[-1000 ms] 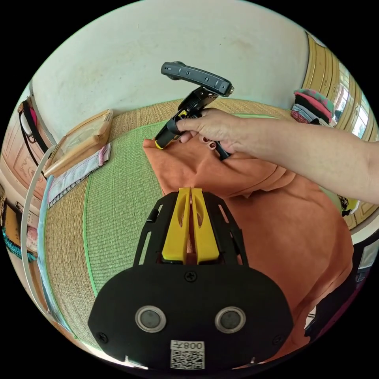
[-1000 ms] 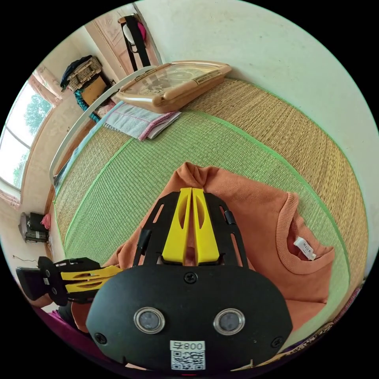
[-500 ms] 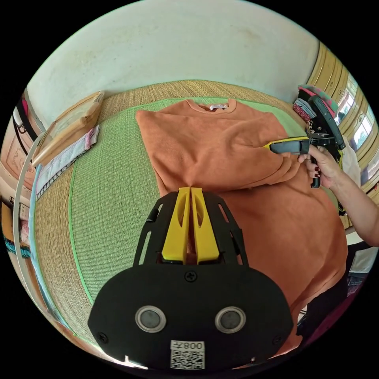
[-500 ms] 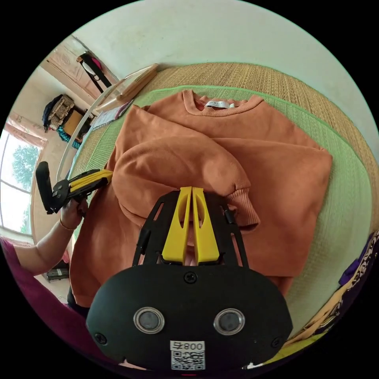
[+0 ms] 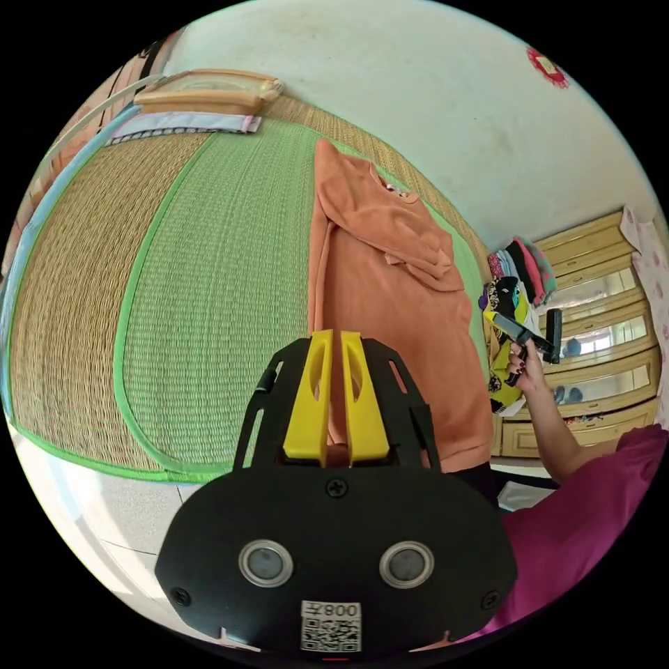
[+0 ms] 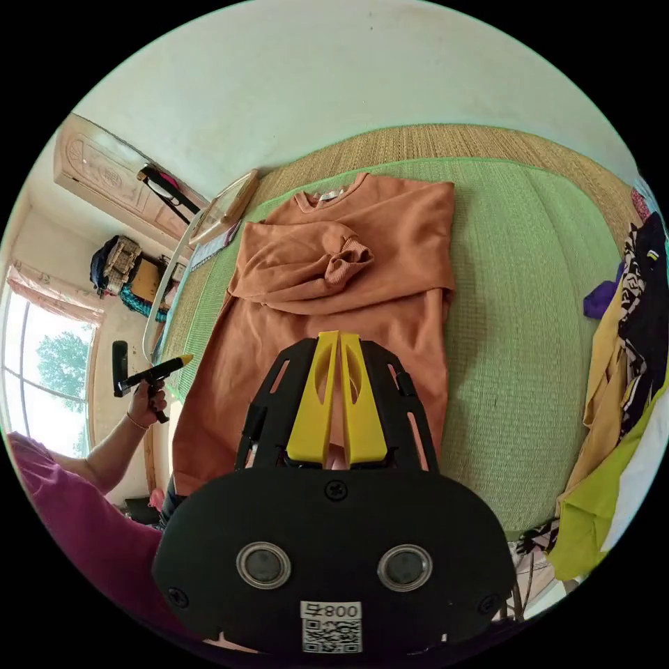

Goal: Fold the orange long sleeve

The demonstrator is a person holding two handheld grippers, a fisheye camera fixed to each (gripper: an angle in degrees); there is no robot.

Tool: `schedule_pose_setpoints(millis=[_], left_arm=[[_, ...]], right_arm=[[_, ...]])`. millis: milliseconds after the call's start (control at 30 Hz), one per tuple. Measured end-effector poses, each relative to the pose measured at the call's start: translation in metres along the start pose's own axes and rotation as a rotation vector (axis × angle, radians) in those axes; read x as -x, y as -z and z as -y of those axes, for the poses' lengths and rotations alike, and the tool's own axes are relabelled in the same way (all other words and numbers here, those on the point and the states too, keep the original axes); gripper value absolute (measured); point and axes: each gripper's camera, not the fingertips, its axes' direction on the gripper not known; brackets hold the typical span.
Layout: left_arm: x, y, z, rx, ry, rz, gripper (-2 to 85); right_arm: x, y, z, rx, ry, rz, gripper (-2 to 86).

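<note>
- The orange long sleeve point(image 6: 327, 306) lies flat on a green woven mat point(image 6: 529, 293) with both sleeves folded across the chest, the cuff point(image 6: 345, 259) bunched near the middle.
- In the right gripper view its long axis runs from the collar point(image 6: 327, 198) at about 12 o'clock down to the hem point(image 6: 209, 463) at about 7 o'clock; the collar points away from the person, the hem toward them.
- The right gripper point(image 6: 339, 348) hangs over the lower body of the shirt, its jaws nearly together with a thin slit between them, holding nothing.
- The left gripper point(image 5: 333, 348) sits above the hem end; its jaws are also close together and empty. In the right gripper view it is at 9 o'clock, off the shirt's side edge, held in a hand point(image 6: 145, 404).
- In the left gripper view the shirt stretches from the jaws up toward 12 o'clock.
- Judgement: the hem is the nearer end for both grippers, so the coming move likely takes the hem corners and carries them along the long axis toward the collar.
- A pile of clothes point(image 6: 627, 390) lies at 3 o'clock, well apart.
</note>
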Motion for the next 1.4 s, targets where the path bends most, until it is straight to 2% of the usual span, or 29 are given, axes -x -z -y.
schedule_pose_setpoints(millis=[133,367,733,1133,1400], left_arm=[[0.02,0.01,-0.046,0.047,0.088,-0.062,5.2],[0.038,0.015,-0.107,0.103,0.161,-0.172,8.4],[0.042,0.022,-0.145,0.133,0.119,-0.212,11.2],[0.044,0.021,-0.16,0.095,0.156,-0.229,12.9],[0.044,0.015,-0.178,0.124,0.162,-0.183,8.4]], right_arm=[[-0.033,0.029,-0.08,0.009,-0.1,-0.013,0.6],[-0.073,0.054,-0.165,0.0,-0.211,0.078,2.9],[-0.149,0.089,-0.277,-0.043,-0.379,0.151,9.8],[-0.209,0.093,-0.359,-0.076,-0.518,0.323,12.3],[-0.228,0.098,-0.375,-0.145,-0.526,0.439,13.1]])
